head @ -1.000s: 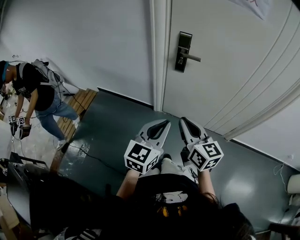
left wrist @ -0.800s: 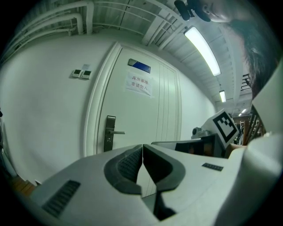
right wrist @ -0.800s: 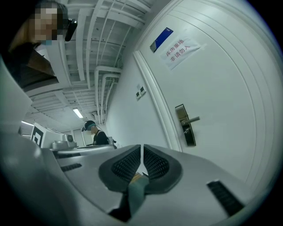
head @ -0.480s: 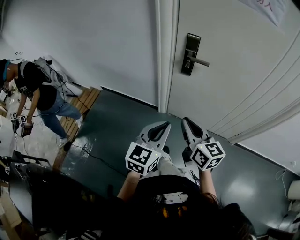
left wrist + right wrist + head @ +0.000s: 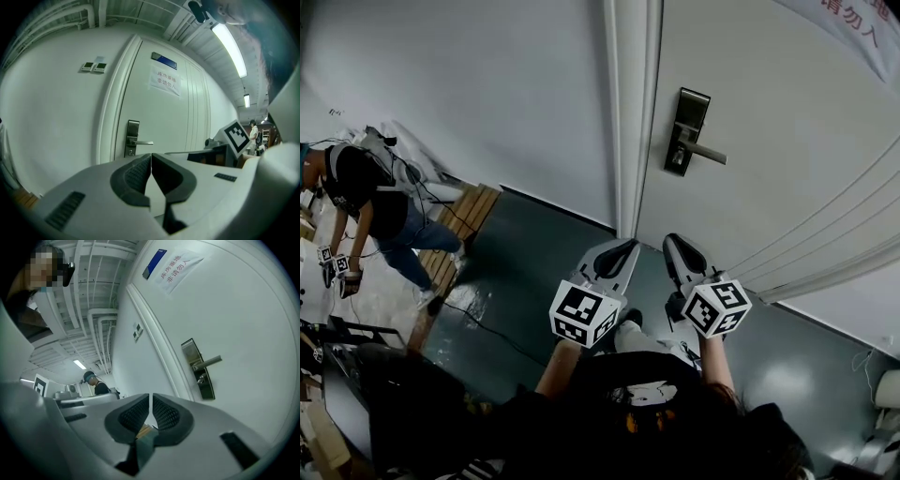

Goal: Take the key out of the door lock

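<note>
The white door (image 5: pixel 787 131) carries a dark metal lock plate (image 5: pixel 687 131) with a lever handle (image 5: pixel 707 151). In the right gripper view the plate (image 5: pixel 198 369) shows a small key head (image 5: pixel 200 379) sticking out just under the handle. In the left gripper view the lock plate (image 5: pixel 132 138) is small and far off. My left gripper (image 5: pixel 629 247) and right gripper (image 5: pixel 669 241) hang side by side low in front of the door, well short of the lock. Both are shut with nothing between the pads.
The white door frame (image 5: pixel 628 112) and a bare wall stand left of the door. A person (image 5: pixel 366 187) with grippers bends over at far left beside wooden boards (image 5: pixel 461 217). A cable (image 5: pixel 487 323) runs across the dark floor. A paper sign (image 5: pixel 164 80) hangs on the door.
The head view has shifted, so the door lock sits a little lower and further right in the picture. Both grippers stay shut and nearly unmoved. The person at left has shifted slightly.
</note>
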`<state>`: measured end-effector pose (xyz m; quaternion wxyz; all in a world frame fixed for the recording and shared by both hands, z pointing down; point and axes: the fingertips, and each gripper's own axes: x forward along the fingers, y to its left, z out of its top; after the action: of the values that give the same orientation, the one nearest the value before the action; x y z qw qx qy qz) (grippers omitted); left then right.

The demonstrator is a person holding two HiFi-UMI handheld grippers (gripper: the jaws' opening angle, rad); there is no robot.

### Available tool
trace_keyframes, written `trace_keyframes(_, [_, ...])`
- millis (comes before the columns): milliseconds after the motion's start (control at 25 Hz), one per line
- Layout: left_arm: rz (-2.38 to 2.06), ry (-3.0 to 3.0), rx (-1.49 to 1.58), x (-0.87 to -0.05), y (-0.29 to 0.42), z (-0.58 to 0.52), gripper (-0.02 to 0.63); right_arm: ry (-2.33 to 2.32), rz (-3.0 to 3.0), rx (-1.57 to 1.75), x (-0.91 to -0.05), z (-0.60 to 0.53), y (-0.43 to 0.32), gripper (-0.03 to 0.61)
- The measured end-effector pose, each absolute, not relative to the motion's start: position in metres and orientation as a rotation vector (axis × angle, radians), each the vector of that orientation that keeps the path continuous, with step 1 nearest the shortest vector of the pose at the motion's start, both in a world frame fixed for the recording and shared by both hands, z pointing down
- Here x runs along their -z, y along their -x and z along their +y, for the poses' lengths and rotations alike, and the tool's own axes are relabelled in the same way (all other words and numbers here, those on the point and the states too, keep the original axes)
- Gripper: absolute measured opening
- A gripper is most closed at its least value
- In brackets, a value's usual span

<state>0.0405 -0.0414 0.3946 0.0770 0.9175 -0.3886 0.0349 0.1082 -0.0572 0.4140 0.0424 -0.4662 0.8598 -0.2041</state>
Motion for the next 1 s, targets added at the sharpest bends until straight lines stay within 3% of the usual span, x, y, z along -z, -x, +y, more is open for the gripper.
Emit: trace_keyframes(1000, [-1.126, -2.752, -0.225, -0.41, -0.068, -0.141, 0.009, 1.399, 2.529, 0.792, -0.44, -0.158, -0.132, 0.011])
